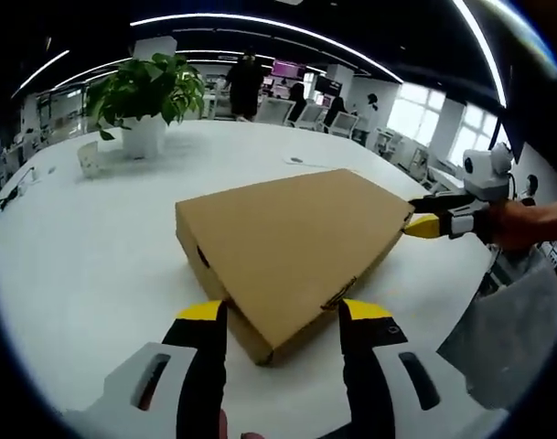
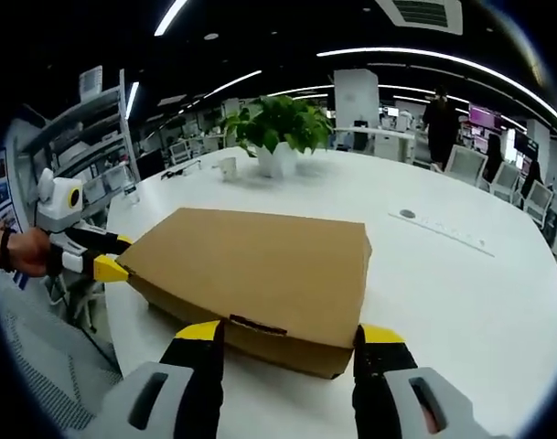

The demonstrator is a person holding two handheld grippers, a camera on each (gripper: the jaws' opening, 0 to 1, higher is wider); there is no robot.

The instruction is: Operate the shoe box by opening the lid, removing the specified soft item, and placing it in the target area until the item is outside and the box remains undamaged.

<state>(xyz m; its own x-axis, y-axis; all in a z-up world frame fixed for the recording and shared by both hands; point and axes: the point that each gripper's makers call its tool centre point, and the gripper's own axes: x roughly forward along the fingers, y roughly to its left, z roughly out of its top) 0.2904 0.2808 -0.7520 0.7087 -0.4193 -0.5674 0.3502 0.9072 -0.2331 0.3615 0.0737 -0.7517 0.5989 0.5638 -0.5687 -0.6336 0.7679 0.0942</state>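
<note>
Left gripper: black jaws with yellow tips stood wide apart and held nothing; they rose on both sides of the near corner of the box, very near it, but I could not tell if they touched it.
Right gripper: its black and yellow jaws were also wide apart and empty, set against the long front side of the box, one at each end of the lid's front flap.
Shoe box: the flat brown cardboard box with closed lid lay on the round white table, between the two grippers.
Soft item: it was hidden, presumably inside the closed box.
Step in hand: my judgement is that the opening of the lid was only being prepared; nothing was lifted yet.
Next move: one gripper probably needed to steady the box while the other took the front edge of the lid and raised it gently, so the cardboard would not tear.
Left gripper view alone: a dark oval hole in the short side wall of the box, and a person's hand holding the other gripper at the far corner.
Right gripper view alone: the dark slot of the lid tab in the front side.
Background: a green plant in a white pot stood far behind the box on the table.
</note>
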